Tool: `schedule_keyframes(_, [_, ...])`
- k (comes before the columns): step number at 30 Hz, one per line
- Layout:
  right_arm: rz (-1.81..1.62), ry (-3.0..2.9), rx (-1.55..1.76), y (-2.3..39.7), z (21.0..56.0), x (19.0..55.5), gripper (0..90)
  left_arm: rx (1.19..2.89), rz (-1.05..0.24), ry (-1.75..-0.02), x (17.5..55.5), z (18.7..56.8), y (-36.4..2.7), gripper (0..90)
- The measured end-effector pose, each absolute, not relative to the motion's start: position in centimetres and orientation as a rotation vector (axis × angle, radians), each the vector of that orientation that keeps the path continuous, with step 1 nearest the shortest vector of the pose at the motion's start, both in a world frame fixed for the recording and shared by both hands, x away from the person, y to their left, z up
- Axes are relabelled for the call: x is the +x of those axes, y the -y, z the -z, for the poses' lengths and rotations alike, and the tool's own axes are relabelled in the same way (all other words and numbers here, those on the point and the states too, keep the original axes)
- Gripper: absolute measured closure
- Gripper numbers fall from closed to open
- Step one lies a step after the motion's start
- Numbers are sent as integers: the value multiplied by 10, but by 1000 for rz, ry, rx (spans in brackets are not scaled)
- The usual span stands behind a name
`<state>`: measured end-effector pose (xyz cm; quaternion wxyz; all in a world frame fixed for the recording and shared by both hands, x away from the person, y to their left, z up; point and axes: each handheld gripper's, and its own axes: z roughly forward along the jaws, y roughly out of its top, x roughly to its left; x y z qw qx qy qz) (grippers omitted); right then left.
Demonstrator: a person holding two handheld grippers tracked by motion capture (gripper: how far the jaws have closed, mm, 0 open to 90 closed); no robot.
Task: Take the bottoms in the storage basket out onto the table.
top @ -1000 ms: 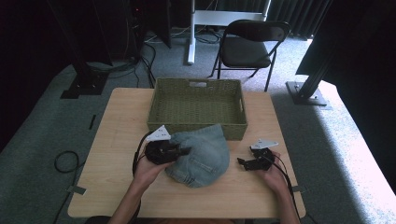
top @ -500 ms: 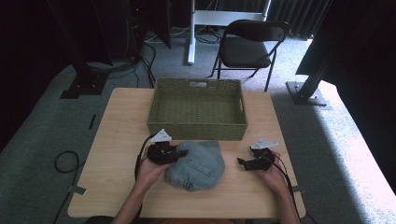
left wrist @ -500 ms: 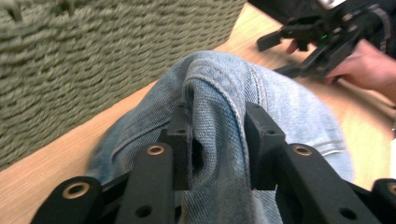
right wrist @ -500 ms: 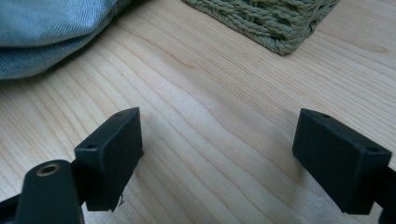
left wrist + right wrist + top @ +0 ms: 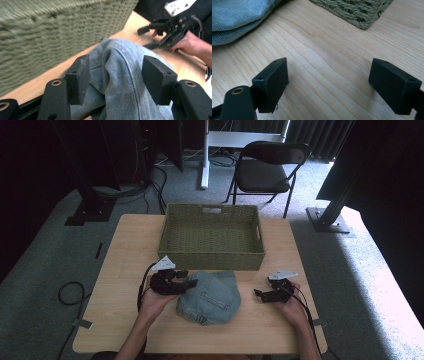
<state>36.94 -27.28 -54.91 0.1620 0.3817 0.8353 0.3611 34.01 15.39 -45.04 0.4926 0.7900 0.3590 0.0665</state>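
A folded piece of blue denim [image 5: 210,296] is seen lying on the tabletop [image 5: 125,255] just in front of the woven green basket [image 5: 212,236], its fold rising between the jaws of the left hand-held gripper [image 5: 115,75], whose jaws have just been opening and are now spread wide with the pads clear of the cloth on both sides. To the right of the denim and apart from it, the right hand-held gripper [image 5: 265,295] is held low over bare wood with its jaws wide open and nothing between them. The basket's near corner [image 5: 362,12] is seen beyond those jaws.
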Motion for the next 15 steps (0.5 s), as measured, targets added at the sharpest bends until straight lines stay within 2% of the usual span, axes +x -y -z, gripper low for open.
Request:
schedule_keyframes(8, [-1031,-2384,1089,273,549,369,157,1892,-254,-931,343,445,-180,410])
schedule_keyframes(15, [-1030,-2383,1091,273,549,369,156,1885,-284,-965,347,448,-191,415])
